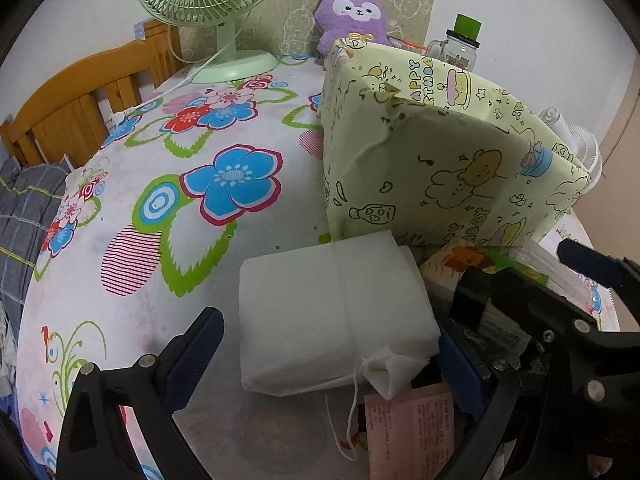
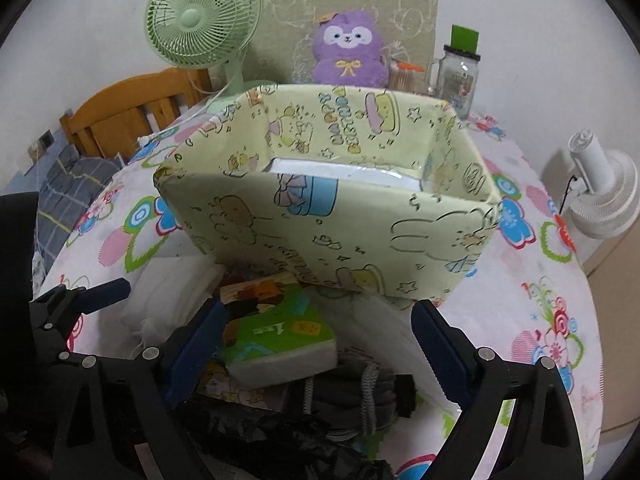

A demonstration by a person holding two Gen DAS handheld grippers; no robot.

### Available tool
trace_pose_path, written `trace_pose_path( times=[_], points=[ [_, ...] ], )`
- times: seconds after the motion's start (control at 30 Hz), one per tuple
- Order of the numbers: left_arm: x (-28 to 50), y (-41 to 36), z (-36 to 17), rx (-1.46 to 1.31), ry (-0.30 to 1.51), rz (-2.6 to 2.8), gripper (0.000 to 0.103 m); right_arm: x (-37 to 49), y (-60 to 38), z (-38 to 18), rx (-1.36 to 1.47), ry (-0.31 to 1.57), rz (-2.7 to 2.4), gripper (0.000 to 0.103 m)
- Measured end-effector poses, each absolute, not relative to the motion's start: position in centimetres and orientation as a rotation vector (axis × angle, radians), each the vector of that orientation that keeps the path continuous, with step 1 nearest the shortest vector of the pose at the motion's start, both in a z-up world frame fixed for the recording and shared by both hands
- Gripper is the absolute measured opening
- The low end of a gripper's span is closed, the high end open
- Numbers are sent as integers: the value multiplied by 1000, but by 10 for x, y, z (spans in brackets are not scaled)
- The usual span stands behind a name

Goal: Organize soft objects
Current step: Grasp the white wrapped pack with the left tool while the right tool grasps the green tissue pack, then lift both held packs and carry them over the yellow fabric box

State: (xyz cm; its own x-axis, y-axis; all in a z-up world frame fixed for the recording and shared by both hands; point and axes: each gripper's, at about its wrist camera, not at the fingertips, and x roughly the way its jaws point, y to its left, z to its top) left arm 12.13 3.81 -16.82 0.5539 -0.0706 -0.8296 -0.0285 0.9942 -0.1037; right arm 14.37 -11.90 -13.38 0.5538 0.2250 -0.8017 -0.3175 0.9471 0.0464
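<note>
Tissue pack (image 2: 280,344) lies just before the yellow box (image 2: 332,216), between the right gripper (image 2: 316,340)'s spread, empty jaws; left gripper (image 1: 332,344), likewise released, straddles the white pouch (image 1: 332,312) beside it.

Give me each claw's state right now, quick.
Left claw: open, astride the white drawstring pouch, pads not pressing it.
Right claw: open, holding nothing, over the green tissue pack.

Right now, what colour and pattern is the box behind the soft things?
Pale yellow-green box with cartoon animals and birthday lettering; clearest in the right wrist view.
</note>
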Motion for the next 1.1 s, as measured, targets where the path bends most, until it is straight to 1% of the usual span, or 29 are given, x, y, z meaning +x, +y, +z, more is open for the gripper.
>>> trace_pose_path(
  times=[0.27,0.37,0.43,0.5,0.53,0.6,0.8,1.1],
  points=[
    [123,40,-172,-116,985,-44,100,152,-116,-147,-45,1010,364,91],
    [123,38,-171,-107,980,-63,94,153,-115,-152,-30,1028,376,86],
    [122,36,-170,-100,975,-74,89,154,-112,-153,-30,1032,385,80],
    [121,34,-169,-95,970,-80,86,154,-110,-153,-29,1038,399,70],
    [120,34,-169,-93,966,-85,83,153,-109,-153,-28,1038,403,69],
    [119,32,-167,-86,960,-91,80,151,-107,-152,-30,1036,412,60],
    [115,29,-166,-80,953,-100,74,150,-109,-151,-39,1031,404,56],
    [108,22,-156,-69,933,-103,71,142,-118,-141,-44,999,379,56]
  ],
)
